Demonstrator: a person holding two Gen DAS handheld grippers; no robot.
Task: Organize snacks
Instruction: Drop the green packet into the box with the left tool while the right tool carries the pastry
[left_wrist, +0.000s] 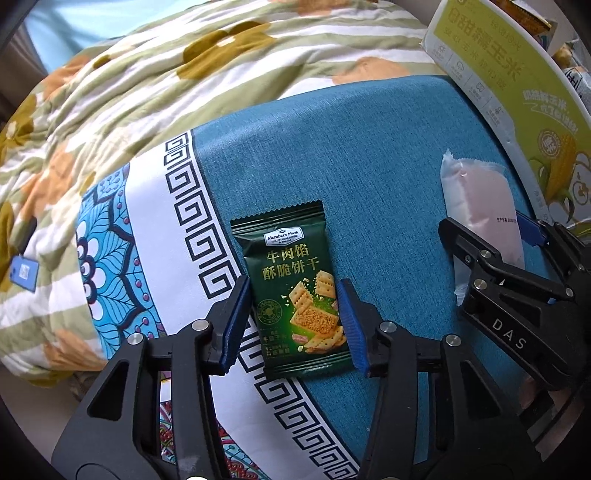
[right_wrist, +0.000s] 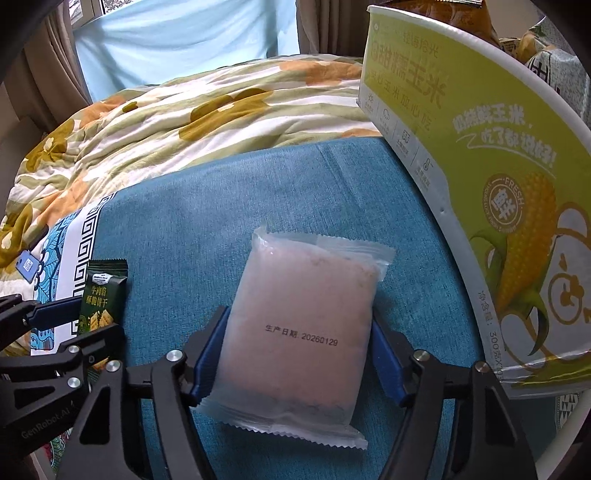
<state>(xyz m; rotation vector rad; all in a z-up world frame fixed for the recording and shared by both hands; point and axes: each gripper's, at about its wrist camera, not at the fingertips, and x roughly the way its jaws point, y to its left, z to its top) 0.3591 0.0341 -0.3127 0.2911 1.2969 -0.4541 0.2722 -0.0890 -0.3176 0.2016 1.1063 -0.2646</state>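
Note:
A dark green cracker packet (left_wrist: 295, 291) lies flat on the blue cloth (left_wrist: 369, 166). My left gripper (left_wrist: 293, 325) straddles its lower half, blue pads at both long edges; the grip is not clearly closed. A translucent pink snack packet (right_wrist: 303, 332) lies flat to the right. My right gripper (right_wrist: 299, 358) straddles it, pads at both sides; contact is unclear. The pink packet (left_wrist: 476, 206) and right gripper (left_wrist: 491, 254) also show in the left wrist view. The green packet (right_wrist: 101, 295) and left gripper (right_wrist: 70, 321) show in the right wrist view.
A green and white corn box (right_wrist: 480, 166) stands at the right with snack bags inside, close to the pink packet. A floral quilt (left_wrist: 147, 92) lies behind and left of the cloth. A small blue tag (left_wrist: 24, 271) lies on the quilt.

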